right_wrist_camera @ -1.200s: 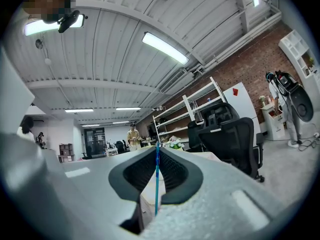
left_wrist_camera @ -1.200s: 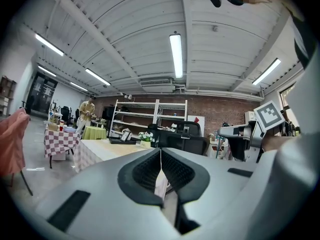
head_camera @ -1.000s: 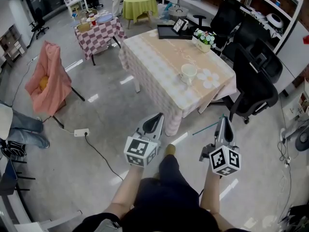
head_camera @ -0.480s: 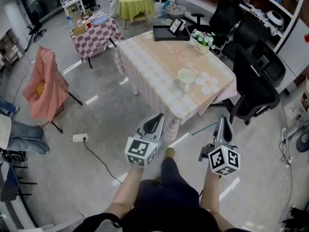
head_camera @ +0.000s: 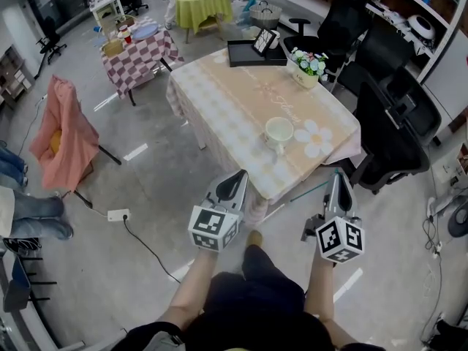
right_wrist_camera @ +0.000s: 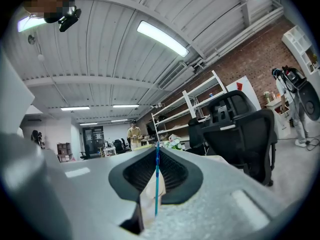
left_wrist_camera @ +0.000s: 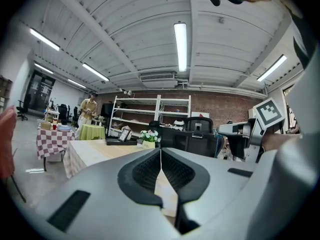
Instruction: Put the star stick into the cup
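A white cup (head_camera: pixel 278 132) stands on the tan-clothed table (head_camera: pixel 241 101), near its front edge. My right gripper (head_camera: pixel 338 175) hovers below the table's near corner, shut on the star stick (head_camera: pixel 310 192), a thin teal rod that juts out leftward from the jaws. In the right gripper view the stick (right_wrist_camera: pixel 157 179) runs upright between the closed pads of the right gripper (right_wrist_camera: pixel 156 149); its star end is not visible. My left gripper (head_camera: pixel 237 175) is held beside it, in front of the table's edge, shut with nothing in it. The left gripper (left_wrist_camera: pixel 160 153) points toward the table.
On the table's far side sit a flower pot (head_camera: pixel 307 63) and a black tray (head_camera: pixel 248 50) with a picture frame. Black office chairs (head_camera: pixel 387 123) crowd the table's right side. A pink-draped chair (head_camera: pixel 67 134), a checkered table (head_camera: pixel 135 46) and a power strip (head_camera: pixel 117 215) lie to the left.
The table and cup have come closer and lower in the head view as the person steps toward them. Both grippers keep their places and stay shut.
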Motion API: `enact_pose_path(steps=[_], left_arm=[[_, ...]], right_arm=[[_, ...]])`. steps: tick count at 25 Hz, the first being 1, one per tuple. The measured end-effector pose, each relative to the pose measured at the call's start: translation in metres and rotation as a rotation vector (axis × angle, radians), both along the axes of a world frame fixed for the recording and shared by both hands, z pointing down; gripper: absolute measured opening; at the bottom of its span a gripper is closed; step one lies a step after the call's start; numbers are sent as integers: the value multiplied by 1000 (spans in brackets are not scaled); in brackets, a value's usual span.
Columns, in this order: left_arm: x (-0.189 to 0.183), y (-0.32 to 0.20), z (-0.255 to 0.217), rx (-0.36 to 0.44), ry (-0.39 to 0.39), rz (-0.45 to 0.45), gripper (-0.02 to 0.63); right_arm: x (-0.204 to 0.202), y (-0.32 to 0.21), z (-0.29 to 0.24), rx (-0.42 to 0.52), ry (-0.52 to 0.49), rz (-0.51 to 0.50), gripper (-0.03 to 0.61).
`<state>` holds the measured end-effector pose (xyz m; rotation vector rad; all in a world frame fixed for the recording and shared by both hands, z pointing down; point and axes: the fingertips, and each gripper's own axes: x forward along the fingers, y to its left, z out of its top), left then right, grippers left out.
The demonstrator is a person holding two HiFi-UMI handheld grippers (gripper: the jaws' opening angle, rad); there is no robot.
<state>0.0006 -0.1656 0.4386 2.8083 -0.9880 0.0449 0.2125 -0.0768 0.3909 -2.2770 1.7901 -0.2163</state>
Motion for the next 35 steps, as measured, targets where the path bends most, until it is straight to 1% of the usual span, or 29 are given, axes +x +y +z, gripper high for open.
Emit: enact_pose_path(steps=[5,11,21,28,35], left_arm=[[15,-28,-1,-4,-2,-10,12],[41,-55,5,-16,1,1,12],[67,-92,15,-37,-31,2,12],[86,-116,20,-44,-44,11,12],[100,-136,21,-35,-45,19,12]], right_arm=[[18,-30,-5,-8,10,-4,17],[40,-62,-3,-9,9,-11,17],[73,-104,-4,5,-6,-8,17],[90,-129,-2,17,-24,-16,17],[98,-150,-3,30,-22,-30,17]])
